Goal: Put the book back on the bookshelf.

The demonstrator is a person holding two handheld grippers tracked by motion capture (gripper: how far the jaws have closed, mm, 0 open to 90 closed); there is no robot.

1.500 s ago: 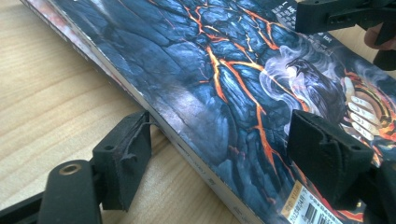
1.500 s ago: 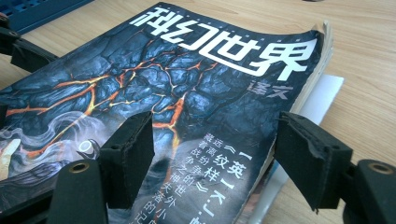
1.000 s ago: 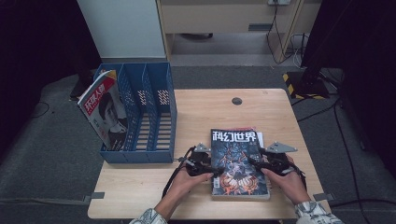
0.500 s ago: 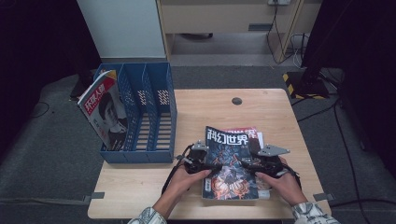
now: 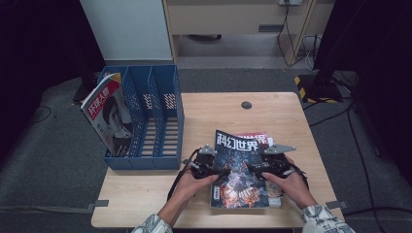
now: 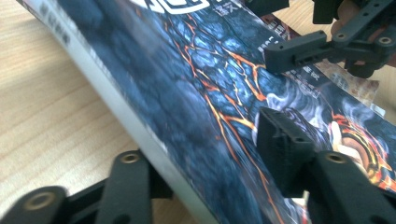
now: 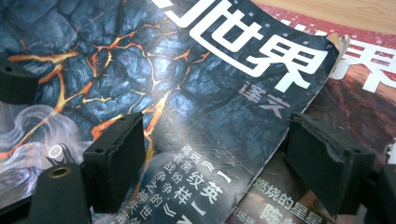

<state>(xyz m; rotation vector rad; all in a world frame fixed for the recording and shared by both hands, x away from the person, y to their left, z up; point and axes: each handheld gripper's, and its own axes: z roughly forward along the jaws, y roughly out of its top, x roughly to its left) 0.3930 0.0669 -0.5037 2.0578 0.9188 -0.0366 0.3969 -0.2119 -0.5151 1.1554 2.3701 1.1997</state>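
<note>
Near the wooden table's (image 5: 160, 194) front edge, the dark magazine (image 5: 238, 172) is clamped by the closing left gripper (image 5: 216, 171); the right gripper's (image 5: 252, 170) just-widened jaws straddle its edge.

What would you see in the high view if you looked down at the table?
A person's two hands hold grippers on either side of a dark blue magazine with a fiery cover, its left edge lifted off a small stack of magazines on a wooden table. The left gripper and right gripper meet it at mid-height. A blue file rack at the left holds a red-titled magazine.
</note>
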